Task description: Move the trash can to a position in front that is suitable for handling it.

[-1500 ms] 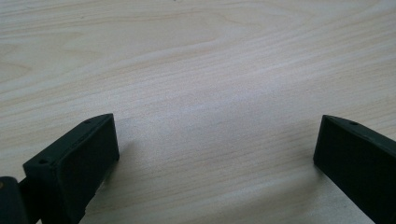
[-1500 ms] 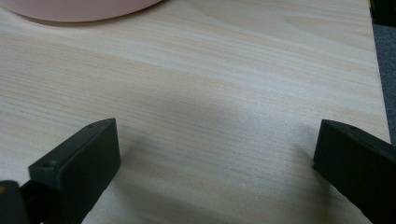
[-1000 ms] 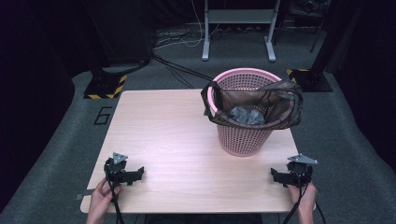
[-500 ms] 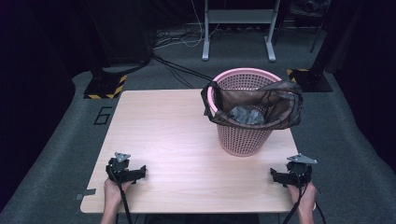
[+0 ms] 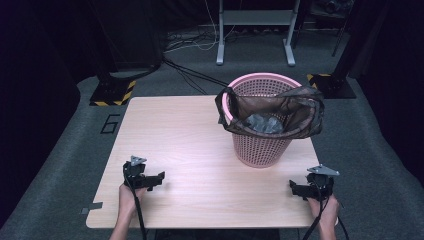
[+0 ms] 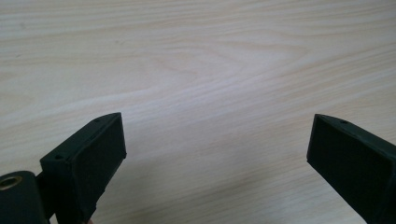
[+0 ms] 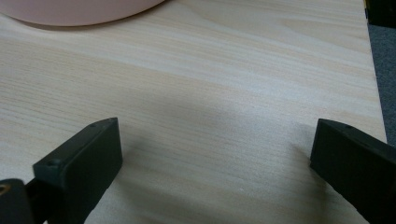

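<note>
1. High view: the left gripper (image 5: 159, 176) sat low over the tabletop (image 5: 200, 145) near its front edge, jaws pointing toward the middle; the right gripper (image 5: 292, 187) sat close to the front right corner, jaws pointing inward too; both looked parked, probably waiting to start. The pink basket (image 5: 260, 147) stood ahead of the right gripper and slightly toward the middle, well apart from the left one; a dark bag (image 5: 300, 117) was draped over its rim, loose and drooping on the far side, with something grey crumpled inside; the bag seemed the thing to be dealt with.
2. Left gripper view: the jaws of the left gripper (image 6: 217, 149) were spread wide with nothing between them; bare wood lay ahead, so there was open room for moving forward.
3. Right gripper view: the right gripper (image 7: 217, 149) was likewise wide and empty; the basket's base (image 7: 74, 11) lay ahead at the upper left; the tabletop's edge (image 7: 373, 79) ran close beside the right jaw, leaving little margin there.
</note>
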